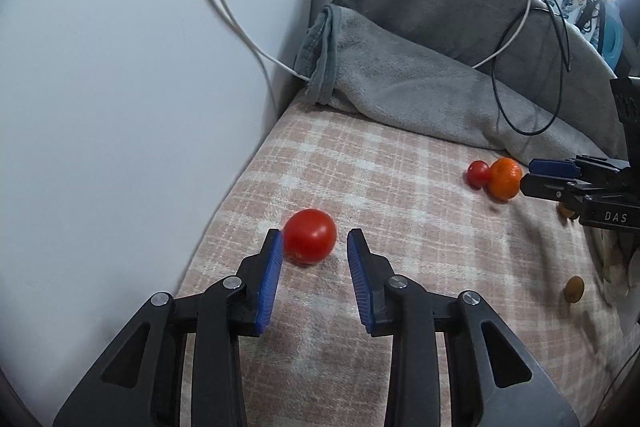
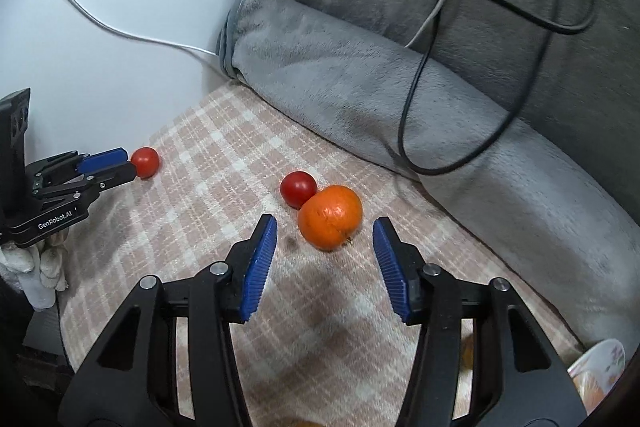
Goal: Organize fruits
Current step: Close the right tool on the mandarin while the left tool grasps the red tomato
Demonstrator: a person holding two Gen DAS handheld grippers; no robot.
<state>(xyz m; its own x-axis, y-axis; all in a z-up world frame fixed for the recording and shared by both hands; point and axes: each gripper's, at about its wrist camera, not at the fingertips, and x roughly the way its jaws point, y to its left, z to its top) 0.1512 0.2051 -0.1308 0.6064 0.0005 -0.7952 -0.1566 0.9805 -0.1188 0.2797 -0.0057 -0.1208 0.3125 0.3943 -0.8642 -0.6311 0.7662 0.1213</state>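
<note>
A large red tomato [image 1: 310, 241] lies on the pink plaid cloth [image 1: 400, 227] just ahead of my open left gripper [image 1: 316, 239], near its left pad; it also shows in the right wrist view [image 2: 145, 161]. An orange mandarin [image 2: 330, 217] touches a small red tomato [image 2: 298, 188]; both lie just ahead of my open right gripper [image 2: 324, 231]. In the left wrist view the mandarin [image 1: 505, 178] and small tomato [image 1: 478, 173] sit at the right, by the right gripper [image 1: 528, 175].
A folded grey blanket [image 2: 400, 87] with black and white cables [image 2: 412, 107] lies behind the fruit. A white wall [image 1: 120, 67] runs along the left. A small brown fruit [image 1: 574, 289] lies at the right. A patterned bowl [image 2: 600, 363] shows at the lower right.
</note>
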